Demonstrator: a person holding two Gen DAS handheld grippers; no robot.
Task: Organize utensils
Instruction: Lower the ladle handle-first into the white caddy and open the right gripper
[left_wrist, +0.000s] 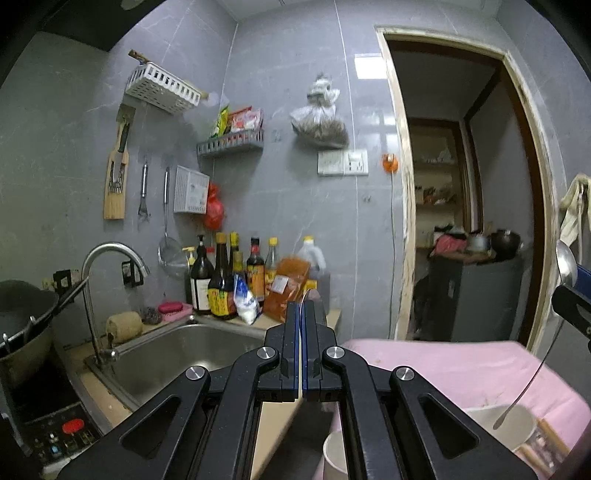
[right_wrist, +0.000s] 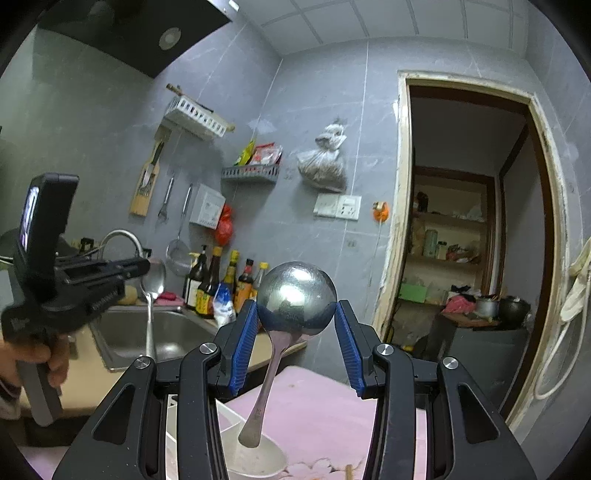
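My right gripper is shut on the round bowl of a large steel spoon, one blue pad on each side. Its handle hangs down over a white bowl. In the left wrist view this gripper shows at the right edge, and the large spoon trails its thin handle towards a white cup. My left gripper is shut on a smaller steel spoon, seen edge-on. In the right wrist view the left gripper, held by a hand, pinches the small spoon by its bowl, handle hanging.
A steel sink with a tap lies ahead on the left, with sauce bottles behind it. A wok sits at far left. A pink-covered table lies below. An open doorway is on the right.
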